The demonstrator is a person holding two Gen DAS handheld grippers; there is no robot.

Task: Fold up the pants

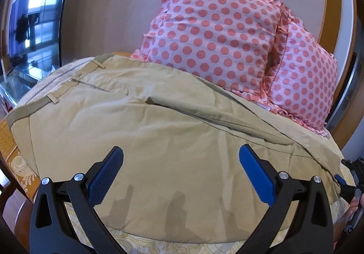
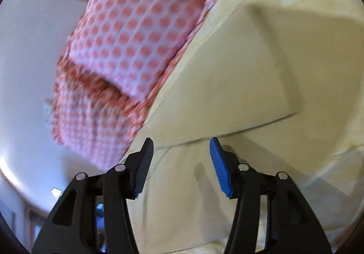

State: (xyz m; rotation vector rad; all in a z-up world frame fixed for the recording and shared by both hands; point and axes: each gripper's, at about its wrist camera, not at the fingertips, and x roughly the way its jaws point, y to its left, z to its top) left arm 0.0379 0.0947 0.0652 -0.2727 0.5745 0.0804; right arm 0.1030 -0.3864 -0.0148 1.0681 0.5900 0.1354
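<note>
The khaki pants (image 1: 159,131) lie spread across the bed (image 1: 20,163), waistband and belt loops toward the far left of your left wrist view, one leg layer lapped diagonally over the other. Your left tongs (image 1: 180,158) hover just above the near part of the cloth, released, blue pads wide apart and holding nothing; their shadows fall on the fabric below. Your right tongs (image 2: 181,151) are likewise released, pads apart, poised over the pants (image 2: 227,72) near a folded edge; this view is motion-blurred, so contact with the cloth cannot be told. At the right edge of the left view you see the right tongs (image 1: 348,176) beside the fabric's border. Two pink polka-dot pillows (image 1: 216,33) lean against the wall behind the pants, touching their far edge. A dark television screen (image 1: 34,26) stands at far left.
</note>
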